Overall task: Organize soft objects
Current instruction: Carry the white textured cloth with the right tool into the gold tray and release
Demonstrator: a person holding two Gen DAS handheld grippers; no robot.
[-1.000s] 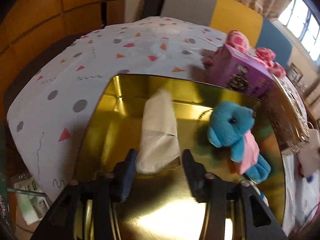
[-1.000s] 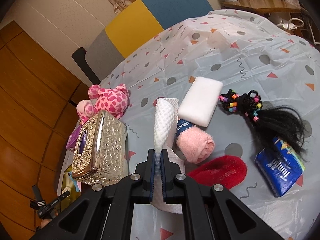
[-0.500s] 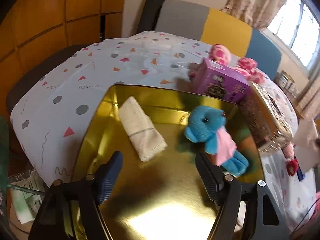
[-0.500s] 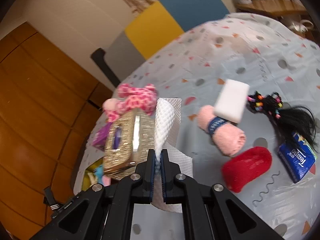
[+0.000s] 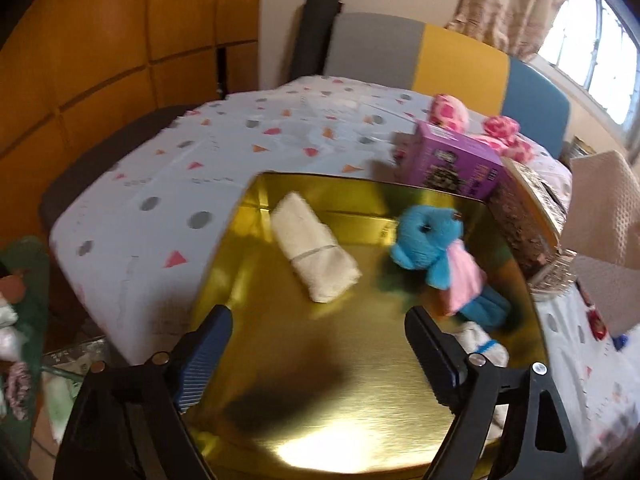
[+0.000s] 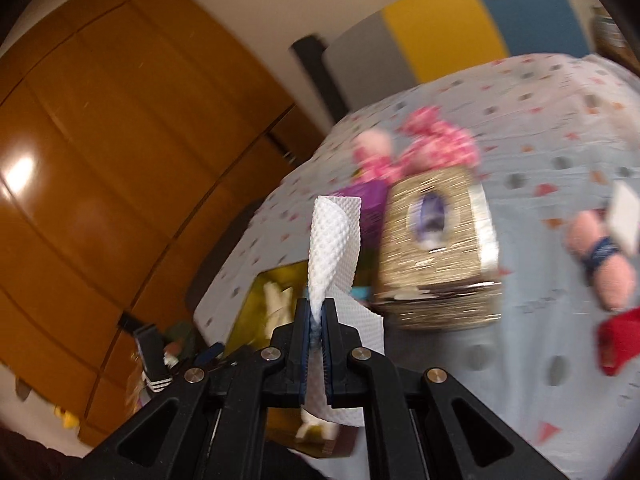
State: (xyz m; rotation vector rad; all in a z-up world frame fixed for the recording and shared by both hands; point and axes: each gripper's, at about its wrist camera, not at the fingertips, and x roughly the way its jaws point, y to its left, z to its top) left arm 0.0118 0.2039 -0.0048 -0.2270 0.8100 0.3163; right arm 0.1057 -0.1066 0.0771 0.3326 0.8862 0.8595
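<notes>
Opening left tongs (image 5: 316,334) empty; right tongs (image 6: 316,308) pinching paper towel (image 6: 334,248).

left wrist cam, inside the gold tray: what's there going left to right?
Folded white cloth → blue plush toy in a pink dress, both lying in the gold tray. The small white item by the right claw finger is left out; its place is unclear.

Prob. home dining rm: tablecloth (image 5: 168,184), curtains (image 5: 508,4), wood-panel wall (image 6: 120,128).
</notes>
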